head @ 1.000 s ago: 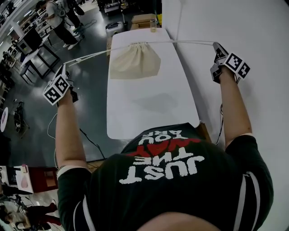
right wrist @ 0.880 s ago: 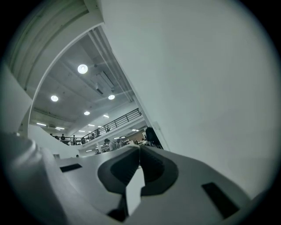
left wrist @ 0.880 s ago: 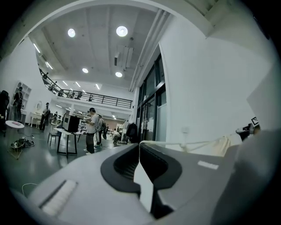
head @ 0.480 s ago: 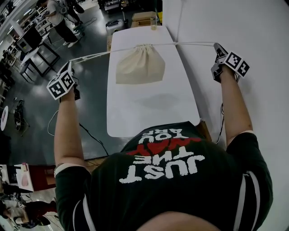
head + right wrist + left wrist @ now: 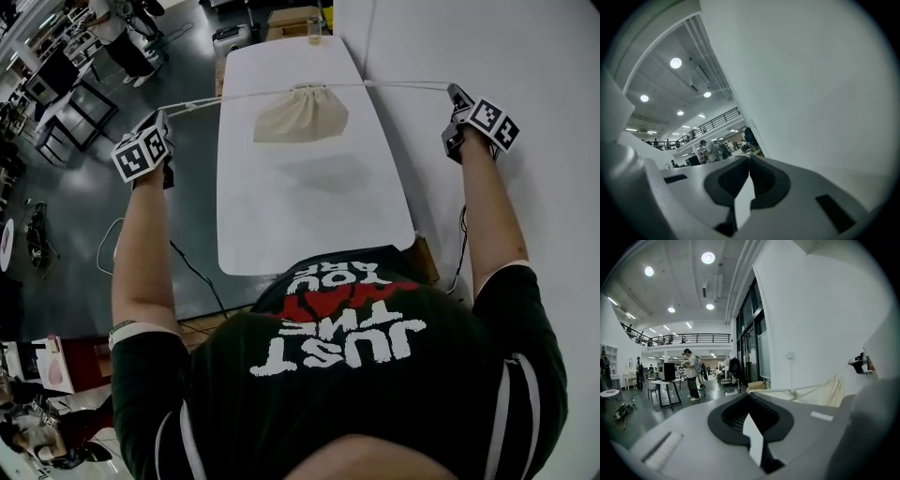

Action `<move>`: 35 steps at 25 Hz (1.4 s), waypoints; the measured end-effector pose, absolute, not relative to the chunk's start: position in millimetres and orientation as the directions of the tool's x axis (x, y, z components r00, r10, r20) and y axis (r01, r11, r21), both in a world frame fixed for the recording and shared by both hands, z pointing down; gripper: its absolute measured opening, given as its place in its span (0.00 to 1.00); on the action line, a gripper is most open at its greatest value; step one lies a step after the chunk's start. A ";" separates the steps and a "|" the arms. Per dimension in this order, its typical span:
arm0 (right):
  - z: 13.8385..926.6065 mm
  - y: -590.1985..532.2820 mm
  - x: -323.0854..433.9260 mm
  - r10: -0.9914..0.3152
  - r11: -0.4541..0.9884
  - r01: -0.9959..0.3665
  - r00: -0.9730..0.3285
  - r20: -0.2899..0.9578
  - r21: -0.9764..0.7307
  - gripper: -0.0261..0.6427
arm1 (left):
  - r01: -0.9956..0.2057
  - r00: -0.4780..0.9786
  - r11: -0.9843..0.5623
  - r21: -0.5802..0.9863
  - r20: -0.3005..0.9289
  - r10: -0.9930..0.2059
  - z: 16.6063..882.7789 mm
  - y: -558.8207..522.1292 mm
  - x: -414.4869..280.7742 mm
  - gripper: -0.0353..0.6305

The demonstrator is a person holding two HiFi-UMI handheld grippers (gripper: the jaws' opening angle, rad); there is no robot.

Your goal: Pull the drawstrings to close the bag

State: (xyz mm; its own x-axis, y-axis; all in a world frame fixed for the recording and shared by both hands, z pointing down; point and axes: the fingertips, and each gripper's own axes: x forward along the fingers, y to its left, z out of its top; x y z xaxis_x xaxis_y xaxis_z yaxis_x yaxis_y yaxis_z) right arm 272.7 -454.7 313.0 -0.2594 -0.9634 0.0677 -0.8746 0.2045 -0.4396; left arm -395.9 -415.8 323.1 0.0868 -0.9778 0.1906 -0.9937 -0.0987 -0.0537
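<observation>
Head view: the cloth bag (image 5: 302, 117) is seen suspended over the far half of the white table (image 5: 309, 216), its mouth gathered tight at the top and its shadow cast on the tabletop apart from it. The bag hangs roughly midway between the two tools, well apart from each. The left drawstring (image 5: 234, 97) is stretched taut from the puckered mouth out past the table's left edge to the tip of the left gripper (image 5: 165, 120), which is held off the table over the dark floor. The right drawstring (image 5: 408, 85) is stretched equally taut past the table's right edge to the tip of the right gripper (image 5: 457, 96). Left gripper view: the jaws are seen pressed together with the cord clamped at their tips; from there the cord runs off to the right, past a knot, to the cream bag, and the other tool is visible beyond it. Right gripper view: the jaws are likewise clenched together; the cord itself is not made out here, but in the head view it ends at these jaw tips.
</observation>
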 end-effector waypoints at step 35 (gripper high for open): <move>584.5 -285.6 256.7 -0.641 0.197 -0.846 -0.493 0.588 -0.495 0.06 | -0.922 0.180 0.074 0.380 0.591 -0.787 623.4 -168.8 -294.6 0.07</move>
